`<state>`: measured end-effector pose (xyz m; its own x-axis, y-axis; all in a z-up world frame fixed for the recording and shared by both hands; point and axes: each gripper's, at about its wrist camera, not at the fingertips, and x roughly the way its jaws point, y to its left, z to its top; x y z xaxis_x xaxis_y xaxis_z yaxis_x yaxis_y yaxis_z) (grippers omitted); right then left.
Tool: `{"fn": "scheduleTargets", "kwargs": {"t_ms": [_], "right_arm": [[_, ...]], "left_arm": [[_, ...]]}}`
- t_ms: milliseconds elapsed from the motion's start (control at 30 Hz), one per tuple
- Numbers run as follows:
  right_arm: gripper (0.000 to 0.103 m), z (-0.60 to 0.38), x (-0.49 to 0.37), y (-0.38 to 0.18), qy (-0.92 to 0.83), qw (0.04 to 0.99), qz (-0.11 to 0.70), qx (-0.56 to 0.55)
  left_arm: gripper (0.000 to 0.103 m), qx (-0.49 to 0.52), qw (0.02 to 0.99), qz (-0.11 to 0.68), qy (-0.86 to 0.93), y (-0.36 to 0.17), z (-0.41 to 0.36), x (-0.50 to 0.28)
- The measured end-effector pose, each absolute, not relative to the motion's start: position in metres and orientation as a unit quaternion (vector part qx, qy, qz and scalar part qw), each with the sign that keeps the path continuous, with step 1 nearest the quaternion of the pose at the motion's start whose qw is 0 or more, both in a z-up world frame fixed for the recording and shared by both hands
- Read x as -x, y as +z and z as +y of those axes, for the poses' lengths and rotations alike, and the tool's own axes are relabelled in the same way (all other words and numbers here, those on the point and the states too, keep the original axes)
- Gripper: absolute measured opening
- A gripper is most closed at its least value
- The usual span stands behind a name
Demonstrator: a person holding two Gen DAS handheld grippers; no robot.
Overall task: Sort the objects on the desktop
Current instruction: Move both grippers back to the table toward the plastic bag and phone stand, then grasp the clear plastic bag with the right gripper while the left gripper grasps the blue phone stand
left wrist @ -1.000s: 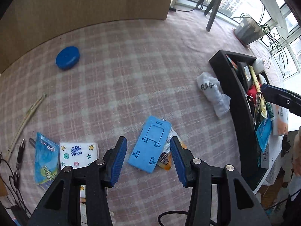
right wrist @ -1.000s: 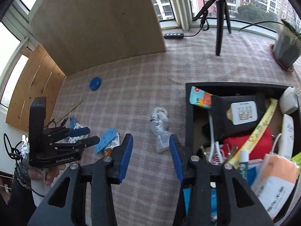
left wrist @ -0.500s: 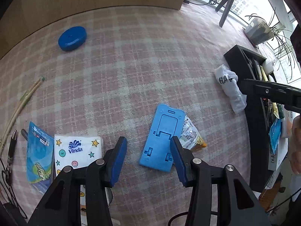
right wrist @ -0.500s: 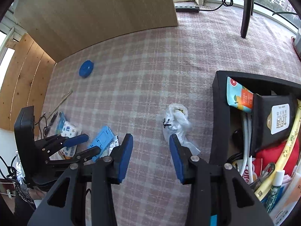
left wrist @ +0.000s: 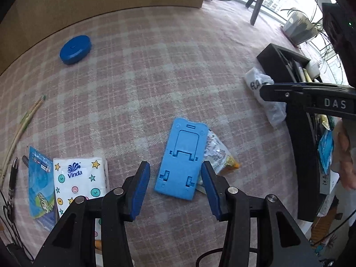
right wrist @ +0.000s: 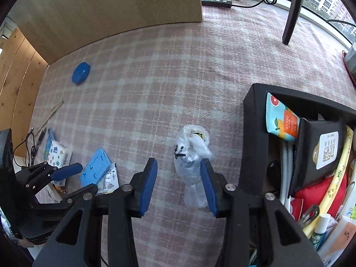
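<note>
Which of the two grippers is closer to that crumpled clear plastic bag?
Right. The right gripper hovers over the plastic bag, fingers apart around it. The left gripper is over the blue phone stand, off to the side.

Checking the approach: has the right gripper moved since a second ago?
Yes. In its own view the right gripper has come down toward the clear plastic bag, away over the black organizer box.

1. The left wrist camera looked steeply down along its fingers [left wrist: 140,184], close over the checked cloth [left wrist: 155,77], with the blue stand [left wrist: 181,160] lying between them.
2. The right wrist camera faced likewise, the plastic bag [right wrist: 191,155] between its fingers [right wrist: 148,182] and the black box [right wrist: 251,144] beside the right one.
3. Both views shared the stand [right wrist: 95,169], bag [left wrist: 258,82] and blue disc [left wrist: 75,49].
</note>
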<state>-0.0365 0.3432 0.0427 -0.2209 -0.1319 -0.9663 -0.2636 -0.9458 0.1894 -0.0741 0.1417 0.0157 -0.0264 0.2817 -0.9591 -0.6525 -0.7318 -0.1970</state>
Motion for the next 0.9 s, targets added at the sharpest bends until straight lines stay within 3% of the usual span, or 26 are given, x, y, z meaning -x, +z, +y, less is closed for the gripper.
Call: {"fn": "scheduleTargets", "kwargs": {"t_ms": [233,333,533,600,900], "right_arm": [[0.041,0.342,0.039,0.038,0.762,0.043,0.155,0.627],[0.051,0.342,0.042,0.031,0.759,0.047,0.154,0.631],[0.05,0.339,0.038,0.02,0.755,0.049,0.135,0.64],[0.043,0.335,0.037,0.019,0.756,0.046,0.133,0.64],[0.03,0.325,0.033,0.014,0.761,0.044,0.125,0.635]], "left_arm": [[0.044,0.612,0.308,0.15,0.713,0.015,0.139,0.091],[0.042,0.61,0.31,0.152,0.713,0.016,0.135,0.095],[0.042,0.602,0.321,0.159,0.714,0.017,0.136,0.093],[0.039,0.6,0.327,0.17,0.71,0.017,0.139,0.091],[0.036,0.584,0.321,0.179,0.724,0.018,0.145,0.111]]}}
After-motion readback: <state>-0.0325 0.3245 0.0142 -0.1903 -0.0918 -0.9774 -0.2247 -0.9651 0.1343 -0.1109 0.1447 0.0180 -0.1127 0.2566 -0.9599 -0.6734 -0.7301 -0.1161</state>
